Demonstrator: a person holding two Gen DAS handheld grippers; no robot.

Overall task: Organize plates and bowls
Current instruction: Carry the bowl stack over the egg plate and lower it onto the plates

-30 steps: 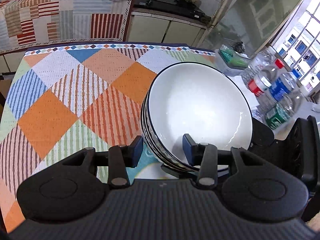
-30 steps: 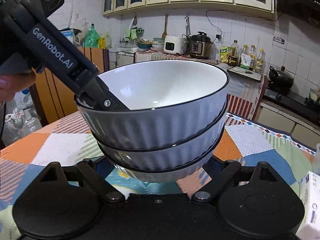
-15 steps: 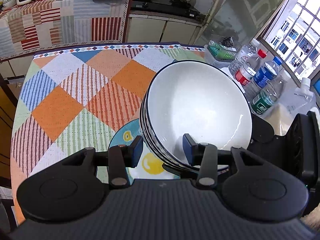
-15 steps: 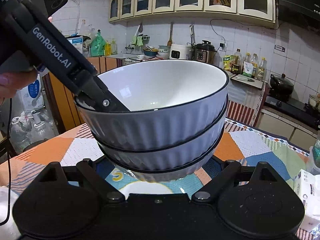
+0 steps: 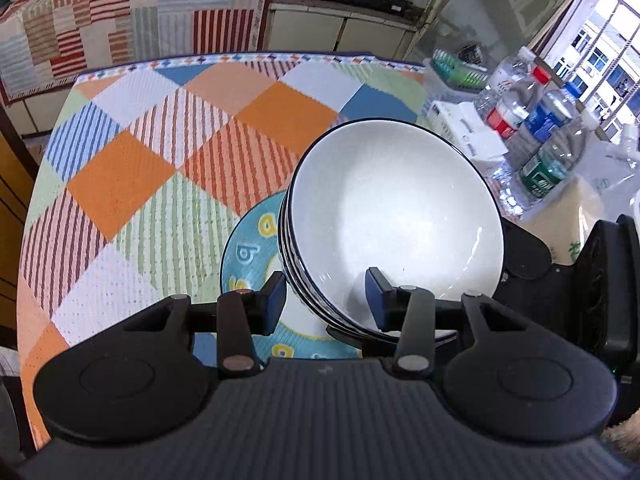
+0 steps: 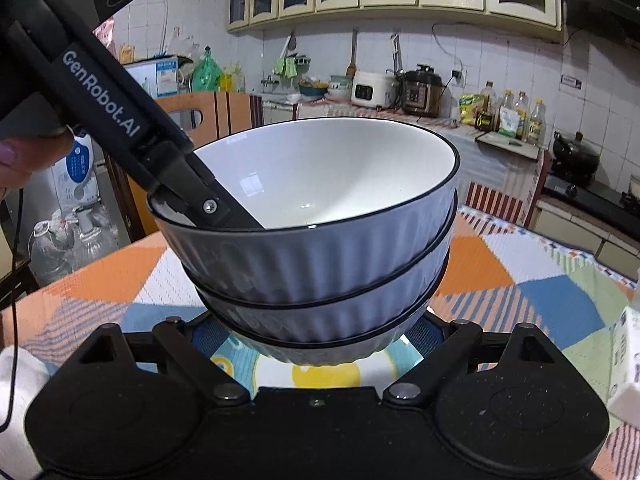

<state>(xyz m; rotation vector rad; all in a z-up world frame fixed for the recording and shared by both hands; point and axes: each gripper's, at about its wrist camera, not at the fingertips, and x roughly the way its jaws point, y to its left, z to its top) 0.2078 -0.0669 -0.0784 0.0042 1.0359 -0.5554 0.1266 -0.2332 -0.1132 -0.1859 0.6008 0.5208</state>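
A stack of three white bowls with dark rims and ribbed grey sides hangs above a blue plate with yellow letters on the table. My left gripper is shut on the near rim of the stack, one finger inside the top bowl, one outside. My right gripper is spread wide under the lowest bowl, its fingertips hidden by the bowl. The left gripper also shows in the right wrist view, clamped on the rim.
The table wears a patchwork cloth. Water bottles, a white tissue box and a green basket stand along the right edge. A wooden chair and the kitchen counter lie beyond.
The bowl stack has moved with both grippers toward the near side of the table, and the blue plate has come into view beneath it. The grips look unchanged.
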